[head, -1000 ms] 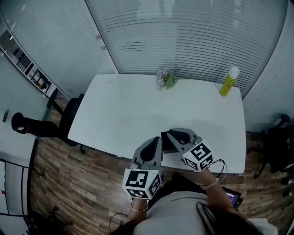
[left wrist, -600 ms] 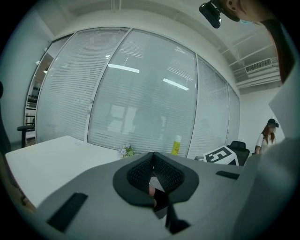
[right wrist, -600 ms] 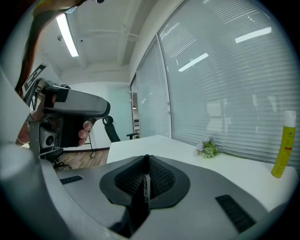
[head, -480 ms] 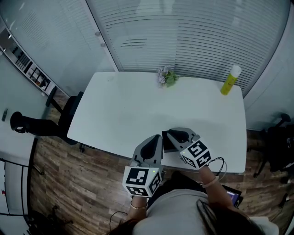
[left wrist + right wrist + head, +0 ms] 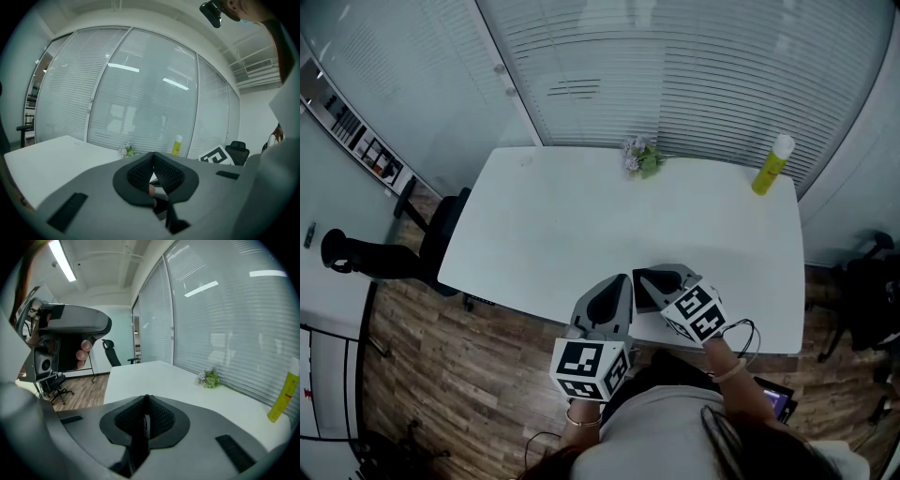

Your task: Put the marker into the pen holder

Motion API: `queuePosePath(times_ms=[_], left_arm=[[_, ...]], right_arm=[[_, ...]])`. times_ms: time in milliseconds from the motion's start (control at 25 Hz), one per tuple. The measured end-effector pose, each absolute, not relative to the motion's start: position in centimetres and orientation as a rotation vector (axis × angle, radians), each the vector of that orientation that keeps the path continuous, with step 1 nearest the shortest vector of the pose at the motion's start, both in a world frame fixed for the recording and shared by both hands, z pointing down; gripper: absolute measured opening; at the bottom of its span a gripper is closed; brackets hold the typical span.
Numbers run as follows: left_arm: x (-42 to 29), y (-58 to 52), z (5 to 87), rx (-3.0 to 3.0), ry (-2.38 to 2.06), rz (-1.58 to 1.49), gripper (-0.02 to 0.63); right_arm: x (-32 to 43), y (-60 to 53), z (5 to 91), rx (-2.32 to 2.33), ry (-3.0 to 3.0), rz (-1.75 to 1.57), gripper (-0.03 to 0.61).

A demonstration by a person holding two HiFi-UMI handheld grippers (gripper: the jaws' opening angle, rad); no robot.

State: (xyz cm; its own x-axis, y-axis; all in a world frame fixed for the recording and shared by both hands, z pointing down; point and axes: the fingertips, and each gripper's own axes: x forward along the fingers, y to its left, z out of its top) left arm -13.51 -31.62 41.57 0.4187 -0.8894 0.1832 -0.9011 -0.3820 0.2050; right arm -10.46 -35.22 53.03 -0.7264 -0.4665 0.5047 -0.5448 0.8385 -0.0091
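Well, your right hand-held gripper (image 5: 146, 401) is clenched on a thin dark rod, which I take to be the marker (image 5: 141, 432). It lies in the seam between the pads, with its long axis running along the jaws and its tip just clear of them. Your left hand-held gripper (image 5: 153, 157) has its pads pressed together at the tips, and I can make out nothing gripped there.

In the head view both tools sit over the near edge of the white desk (image 5: 581, 216). The right hand-held gripper (image 5: 652, 277) is angled toward the left one (image 5: 617, 286). Between the two is a dark boxy shape, probably the pen holder (image 5: 643, 292), though it's too hidden to be sure. If so, it lies just beside your right jaws, toward your left hand.

The right hand carries the marker, so the move is likely its own. You'd need to tip the marker upright over the opening, then let go. The flowers (image 5: 639, 159) and the yellow bottle (image 5: 767, 167) stand well apart at the far edge.
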Motion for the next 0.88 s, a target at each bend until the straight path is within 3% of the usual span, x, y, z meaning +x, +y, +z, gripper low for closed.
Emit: queuePosePath(times_ms=[880], left_arm=[[-14.5, -31.9, 41.9, 2.377, -1.601, 0.06, 0.019]], right_arm=[[-11.1, -34.5, 55.1, 0.568, -2.311, 0.143, 0.057]])
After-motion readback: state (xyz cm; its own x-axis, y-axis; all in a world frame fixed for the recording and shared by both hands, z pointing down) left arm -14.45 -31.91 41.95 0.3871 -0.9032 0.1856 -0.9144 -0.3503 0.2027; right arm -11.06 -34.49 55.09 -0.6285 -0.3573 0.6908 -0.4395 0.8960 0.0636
